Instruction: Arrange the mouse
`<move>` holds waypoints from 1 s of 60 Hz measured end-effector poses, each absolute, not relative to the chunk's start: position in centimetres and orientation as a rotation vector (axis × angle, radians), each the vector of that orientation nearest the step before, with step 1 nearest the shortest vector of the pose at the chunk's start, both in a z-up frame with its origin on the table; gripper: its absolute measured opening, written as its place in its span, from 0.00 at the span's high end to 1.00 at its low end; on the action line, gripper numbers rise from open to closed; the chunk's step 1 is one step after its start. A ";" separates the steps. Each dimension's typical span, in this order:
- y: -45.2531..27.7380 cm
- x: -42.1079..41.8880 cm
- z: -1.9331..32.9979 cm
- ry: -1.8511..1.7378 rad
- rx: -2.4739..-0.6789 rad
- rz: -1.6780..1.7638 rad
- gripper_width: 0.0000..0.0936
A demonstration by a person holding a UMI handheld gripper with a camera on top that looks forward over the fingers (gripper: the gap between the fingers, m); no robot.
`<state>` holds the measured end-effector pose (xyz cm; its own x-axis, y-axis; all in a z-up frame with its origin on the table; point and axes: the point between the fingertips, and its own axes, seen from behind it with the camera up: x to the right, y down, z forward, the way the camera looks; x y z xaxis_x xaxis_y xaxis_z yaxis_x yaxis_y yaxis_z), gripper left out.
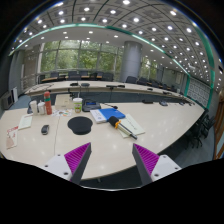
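Note:
A small dark mouse point(44, 129) lies on the pale table point(160, 125), well beyond my left finger. A round black mouse pad point(80, 125) lies to the right of it, with bare table between them. My gripper point(112, 160) is held high above the table's near edge, with its purple pads point(77, 157) wide apart and nothing between them.
A blue book point(105, 114) with papers and a pen lies right of the mouse pad. A cup point(77, 103) and bottles point(46, 100) stand behind it. White paper point(25, 121) lies at far left. Office chairs point(205, 125) stand at the table's right end.

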<state>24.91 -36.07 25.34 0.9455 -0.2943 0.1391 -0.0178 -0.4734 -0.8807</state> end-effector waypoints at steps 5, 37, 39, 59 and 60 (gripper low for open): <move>-36.1 24.1 24.8 0.216 -2.057 -0.319 0.09; -28.9 1.7 12.9 0.092 -2.128 -0.148 0.09; -27.5 -0.2 12.4 0.073 -2.134 -0.127 0.09; -10.5 -11.4 6.2 -0.078 -2.117 -0.005 0.09; -9.6 -11.7 5.8 -0.081 -2.118 -0.002 0.09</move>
<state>-11.74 -9.64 5.81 0.9978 0.0576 0.0339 0.0590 -0.5197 -0.8523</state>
